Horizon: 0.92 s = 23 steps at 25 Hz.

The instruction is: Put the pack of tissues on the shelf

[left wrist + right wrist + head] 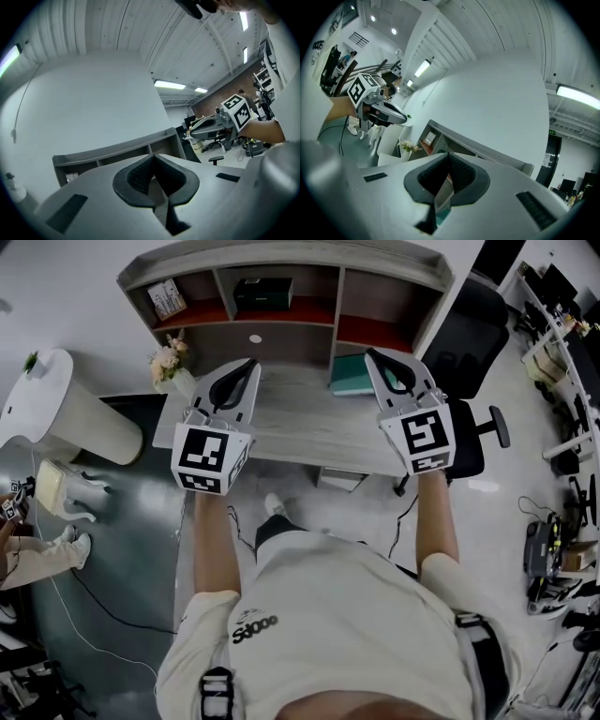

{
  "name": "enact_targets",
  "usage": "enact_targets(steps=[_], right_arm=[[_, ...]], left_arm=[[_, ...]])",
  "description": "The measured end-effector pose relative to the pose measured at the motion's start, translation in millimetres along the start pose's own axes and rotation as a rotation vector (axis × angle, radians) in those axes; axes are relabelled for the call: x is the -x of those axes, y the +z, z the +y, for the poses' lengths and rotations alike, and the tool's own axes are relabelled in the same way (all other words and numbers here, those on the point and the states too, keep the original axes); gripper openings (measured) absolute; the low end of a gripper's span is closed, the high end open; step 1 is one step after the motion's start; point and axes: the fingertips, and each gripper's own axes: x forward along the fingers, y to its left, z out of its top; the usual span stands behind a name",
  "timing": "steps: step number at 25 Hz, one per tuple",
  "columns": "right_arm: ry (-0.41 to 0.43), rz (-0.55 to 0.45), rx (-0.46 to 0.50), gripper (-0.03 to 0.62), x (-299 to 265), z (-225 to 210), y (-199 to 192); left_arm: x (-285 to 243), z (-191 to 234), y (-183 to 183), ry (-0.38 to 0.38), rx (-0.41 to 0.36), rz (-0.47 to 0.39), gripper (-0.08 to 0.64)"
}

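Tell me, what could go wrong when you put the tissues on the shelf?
The right gripper has its jaws shut, so it might just shove the teal pack along the desk instead of grabbing it. The shelf already holds a dark box in its middle compartment, so the pack could bump it. The flower vase stands near the left gripper and might tip.

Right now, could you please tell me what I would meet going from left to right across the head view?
From the left: white rounded stand → flowers in a vase → left gripper → right gripper → black office chair.
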Motion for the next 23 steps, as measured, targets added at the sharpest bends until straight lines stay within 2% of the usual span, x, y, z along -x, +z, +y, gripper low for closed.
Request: enact_targets(steps=[23], right_arm=[[0.018,0.021,-0.002,0.006,-39,-3,-15]], left_arm=[[-26,20,-25,-0.009,0.025,0.022,0.017]])
